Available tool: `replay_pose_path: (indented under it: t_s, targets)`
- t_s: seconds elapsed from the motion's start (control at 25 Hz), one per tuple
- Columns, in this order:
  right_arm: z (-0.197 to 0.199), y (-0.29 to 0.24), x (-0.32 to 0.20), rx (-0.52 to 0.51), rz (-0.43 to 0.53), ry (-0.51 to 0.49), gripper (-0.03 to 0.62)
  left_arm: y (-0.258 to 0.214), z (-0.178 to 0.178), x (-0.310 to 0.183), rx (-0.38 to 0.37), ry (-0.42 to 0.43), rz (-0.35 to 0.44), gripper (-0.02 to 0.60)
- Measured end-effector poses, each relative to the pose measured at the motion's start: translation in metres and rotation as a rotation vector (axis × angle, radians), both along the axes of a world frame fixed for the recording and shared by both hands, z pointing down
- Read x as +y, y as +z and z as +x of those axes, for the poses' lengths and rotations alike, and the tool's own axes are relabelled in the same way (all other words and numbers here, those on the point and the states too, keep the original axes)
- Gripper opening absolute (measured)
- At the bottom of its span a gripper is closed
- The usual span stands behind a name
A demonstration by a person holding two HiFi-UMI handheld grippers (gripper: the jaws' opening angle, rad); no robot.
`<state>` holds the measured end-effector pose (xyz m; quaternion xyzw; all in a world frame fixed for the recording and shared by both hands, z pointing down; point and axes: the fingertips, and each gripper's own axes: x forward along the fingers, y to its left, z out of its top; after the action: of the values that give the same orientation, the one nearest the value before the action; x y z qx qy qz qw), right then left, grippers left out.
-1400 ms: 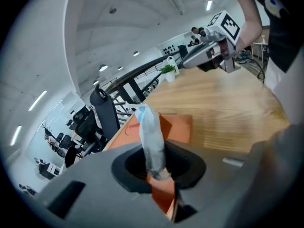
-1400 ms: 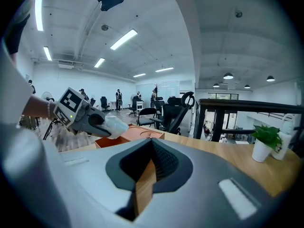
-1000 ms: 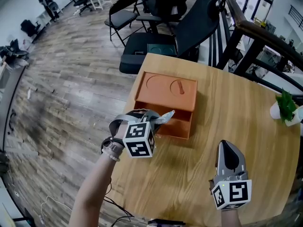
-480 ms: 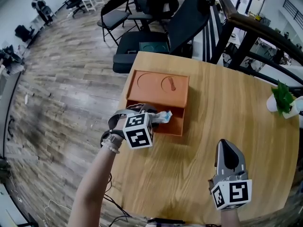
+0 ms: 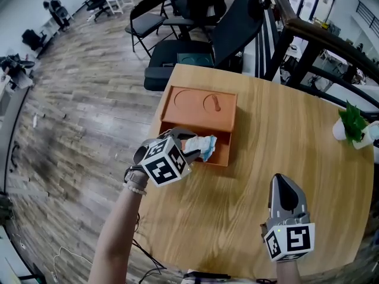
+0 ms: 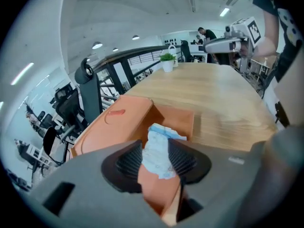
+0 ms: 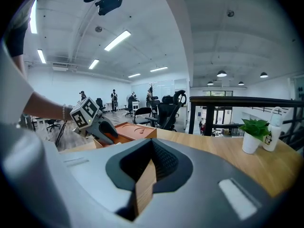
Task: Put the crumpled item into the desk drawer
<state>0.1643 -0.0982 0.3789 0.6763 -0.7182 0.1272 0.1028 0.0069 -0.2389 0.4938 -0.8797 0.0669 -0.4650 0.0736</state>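
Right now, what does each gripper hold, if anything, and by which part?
Nothing is clearly held. The crumpled item sits between the left gripper's parted jaws over the open drawer; the right gripper is shut, empty.

Pale blue crumpled item, orange desk drawer; wood-grain table
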Motion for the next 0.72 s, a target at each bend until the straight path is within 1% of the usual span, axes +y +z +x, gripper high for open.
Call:
replay_pose_path:
  t_s: [0.04, 0.08, 0.12, 0.24, 0.32, 0.4, 0.48, 0.64, 0.72]
  targets:
    - [-0.001, -0.001, 0.000, 0.001, 0.001, -0.006, 0.008, -0.008, 0.000, -0.002, 0.043, -0.031, 0.012, 0.126]
    - [-0.001, -0.002, 0.001, 0.003, 0.003, -0.016, 0.008, -0.017, 0.000, -0.003, 0.093, -0.066, 0.025, 0.023]
    - [-0.003, -0.004, 0.002, 0.006, 0.005, -0.028, 0.008, -0.027, 0.000, -0.002, 0.150, -0.103, 0.037, 0.000]
    - [-0.008, -0.014, 0.007, 0.009, 0.022, -0.071, 0.008, -0.065, -0.002, 0.006, 0.320, -0.235, 0.071, 0.000]
    - [-0.013, -0.024, 0.011, 0.010, 0.040, -0.102, 0.008, -0.092, -0.006, 0.017, 0.407, -0.314, 0.108, 0.000]
    - [-0.016, -0.035, 0.017, 0.018, 0.062, -0.135, 0.008, -0.120, -0.009, 0.034, 0.484, -0.366, 0.140, 0.000]
    - [-0.018, -0.048, 0.023, 0.033, 0.086, -0.170, 0.008, -0.146, -0.012, 0.053, 0.542, -0.400, 0.174, 0.000]
    - [-0.018, -0.070, 0.037, 0.056, 0.125, -0.235, 0.007, -0.189, -0.022, 0.090, 0.613, -0.478, 0.242, 0.000]
    - [-0.018, -0.080, 0.048, 0.068, 0.138, -0.262, 0.006, -0.208, -0.024, 0.111, 0.644, -0.500, 0.269, 0.000]
